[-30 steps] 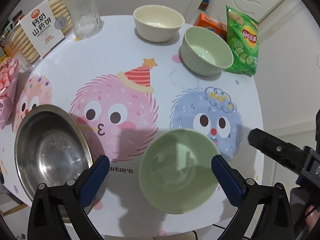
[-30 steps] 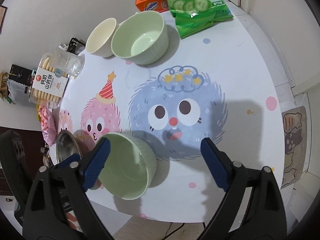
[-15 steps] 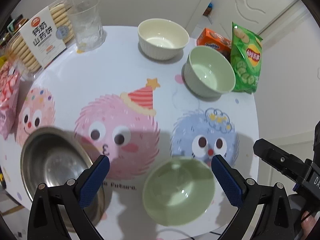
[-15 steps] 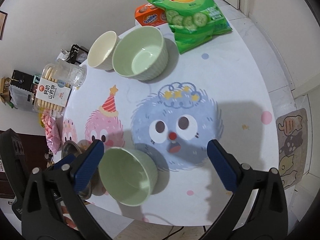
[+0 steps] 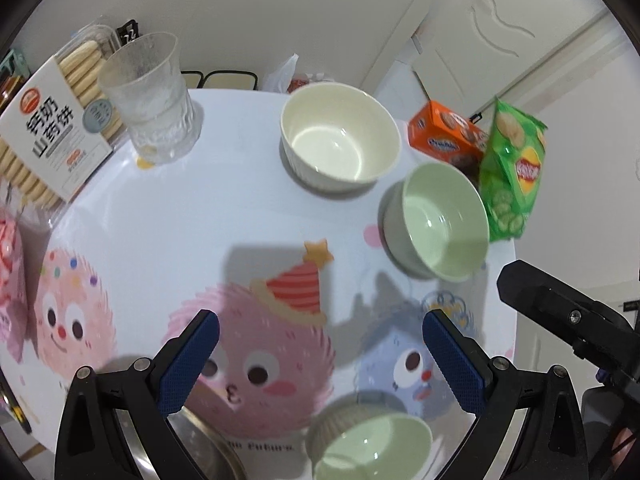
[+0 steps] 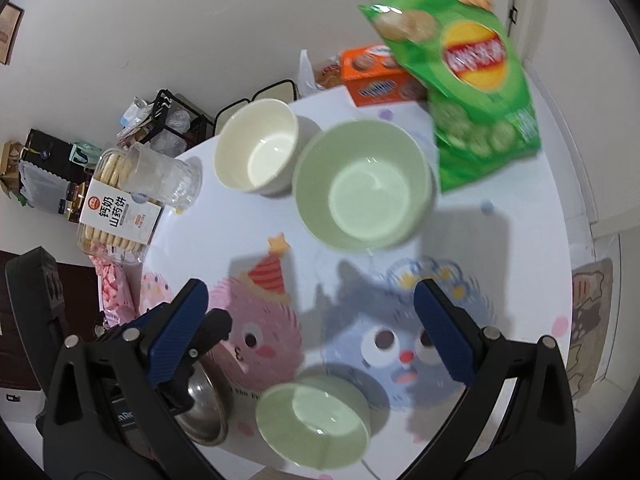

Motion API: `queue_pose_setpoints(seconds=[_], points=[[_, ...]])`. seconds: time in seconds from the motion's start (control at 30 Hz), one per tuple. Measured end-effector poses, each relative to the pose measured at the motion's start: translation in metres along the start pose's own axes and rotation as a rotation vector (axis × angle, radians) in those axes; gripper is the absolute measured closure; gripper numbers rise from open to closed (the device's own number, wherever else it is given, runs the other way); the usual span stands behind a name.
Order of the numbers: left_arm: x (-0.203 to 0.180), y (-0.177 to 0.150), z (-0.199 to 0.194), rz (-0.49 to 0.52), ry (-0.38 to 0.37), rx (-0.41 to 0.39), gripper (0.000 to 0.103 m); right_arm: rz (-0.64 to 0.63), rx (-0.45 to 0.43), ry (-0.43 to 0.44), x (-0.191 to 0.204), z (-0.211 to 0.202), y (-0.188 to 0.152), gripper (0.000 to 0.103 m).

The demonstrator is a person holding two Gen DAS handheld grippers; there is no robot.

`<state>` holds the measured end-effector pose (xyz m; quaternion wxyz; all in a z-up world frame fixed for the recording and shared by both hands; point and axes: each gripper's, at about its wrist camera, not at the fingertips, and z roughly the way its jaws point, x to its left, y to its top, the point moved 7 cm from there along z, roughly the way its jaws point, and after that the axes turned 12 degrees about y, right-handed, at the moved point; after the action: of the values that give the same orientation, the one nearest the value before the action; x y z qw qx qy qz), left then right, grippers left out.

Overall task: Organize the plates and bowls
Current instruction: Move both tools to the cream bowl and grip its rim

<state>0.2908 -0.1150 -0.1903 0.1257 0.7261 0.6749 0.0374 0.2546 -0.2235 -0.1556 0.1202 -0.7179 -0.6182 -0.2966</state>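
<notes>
A cream bowl (image 5: pixel 340 136) (image 6: pixel 258 146) and a green bowl (image 5: pixel 442 220) (image 6: pixel 362 184) stand side by side at the far side of the round table (image 5: pixel 200 216). A second green bowl (image 5: pixel 372 446) (image 6: pixel 314 420) and a steel bowl (image 5: pixel 200 452) (image 6: pixel 206 404) sit at the near edge. My left gripper (image 5: pixel 320 356) is open and empty above the pink monster print. My right gripper (image 6: pixel 312 328) is open and empty, just short of the far green bowl.
A ribbed glass (image 5: pixel 148 96), a biscuit box (image 5: pixel 52 128), an orange box (image 5: pixel 444 136) and a green crisp bag (image 5: pixel 514 168) line the table's far rim. A pink packet (image 5: pixel 10 264) lies at the left edge.
Both grippers have moved forward across the table toward the far bowls. The near green bowl and steel bowl have slid to the bottom of both views. Both stay open.
</notes>
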Motion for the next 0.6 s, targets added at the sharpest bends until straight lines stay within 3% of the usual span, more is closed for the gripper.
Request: queue_pose_setpoints(seconds=[0.33, 0.6], points=[[0.016, 0.043, 0.022, -0.077, -0.041, 0.055, 0.0, -0.065, 0.06, -0.025, 0.02, 0.039, 0.048, 0.001], [0.017, 0.071, 0.041, -0.092, -0.029, 0.077, 0.0, -0.106, 0.113, -0.039, 0.025, 0.069, 0.085, 0.001]])
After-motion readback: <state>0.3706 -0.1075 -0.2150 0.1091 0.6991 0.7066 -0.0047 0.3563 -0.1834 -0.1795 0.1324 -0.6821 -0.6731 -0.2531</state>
